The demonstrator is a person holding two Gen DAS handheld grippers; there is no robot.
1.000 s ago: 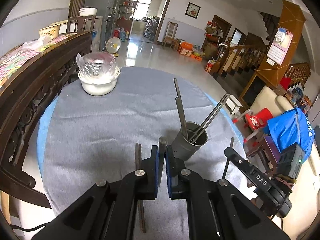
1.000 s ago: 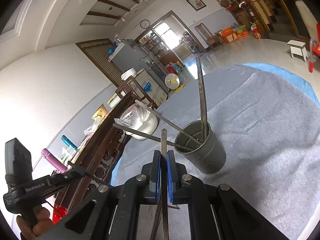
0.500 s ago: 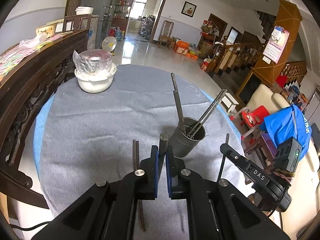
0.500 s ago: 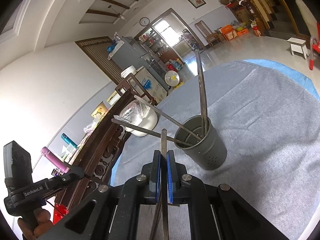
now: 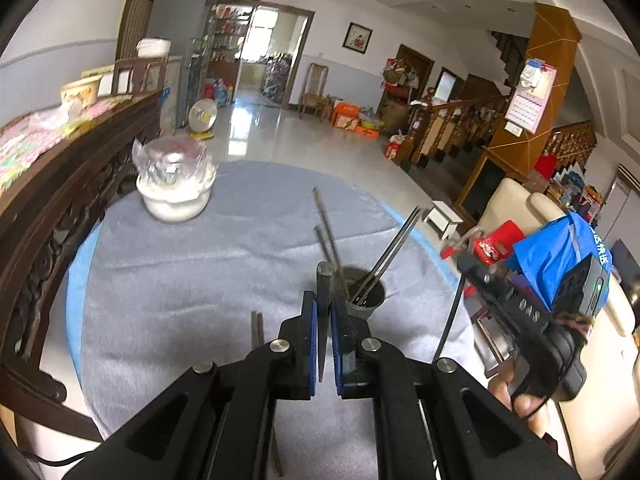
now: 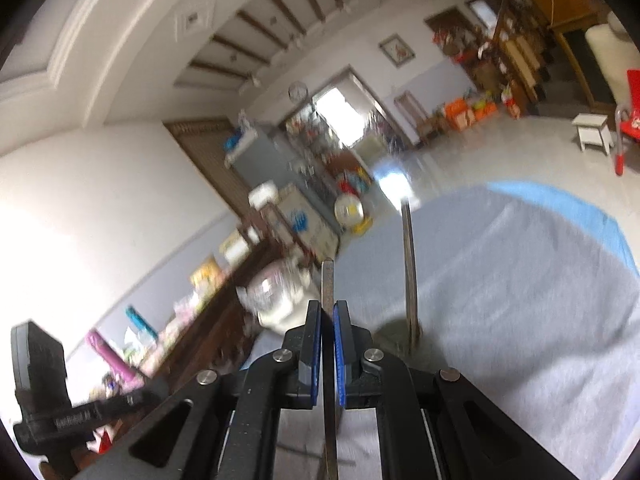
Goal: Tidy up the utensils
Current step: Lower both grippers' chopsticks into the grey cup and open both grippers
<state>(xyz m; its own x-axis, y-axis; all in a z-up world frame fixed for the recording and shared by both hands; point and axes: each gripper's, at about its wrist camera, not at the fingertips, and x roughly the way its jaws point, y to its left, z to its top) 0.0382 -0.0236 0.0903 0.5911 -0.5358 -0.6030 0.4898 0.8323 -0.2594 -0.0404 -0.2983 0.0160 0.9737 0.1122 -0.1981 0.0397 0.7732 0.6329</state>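
A grey metal cup [image 5: 365, 294] stands on the grey tablecloth with several metal chopsticks [image 5: 394, 246] leaning in it. My left gripper [image 5: 324, 308] is shut on a dark flat utensil handle [image 5: 324, 280], just left of the cup and above the cloth. Two chopsticks [image 5: 257, 326] lie on the cloth to the left. My right gripper [image 6: 327, 310] is shut on a thin metal chopstick [image 6: 328, 284], raised and tilted; the view is blurred. The cup [image 6: 396, 330] shows dimly behind its fingers with one chopstick [image 6: 410, 268] standing up. The right gripper also shows in the left wrist view [image 5: 520, 312].
A white bowl covered with plastic wrap [image 5: 174, 184] stands at the far left of the round table [image 5: 160, 280]. A dark carved wooden bench back [image 5: 60, 200] runs along the left. A sofa with a blue bag [image 5: 560, 256] is at the right.
Both grippers rose and tilted up, keeping their utensils. The left one moved nearer the cup. The right view swung upward, so the cup now sits low behind its fingers.
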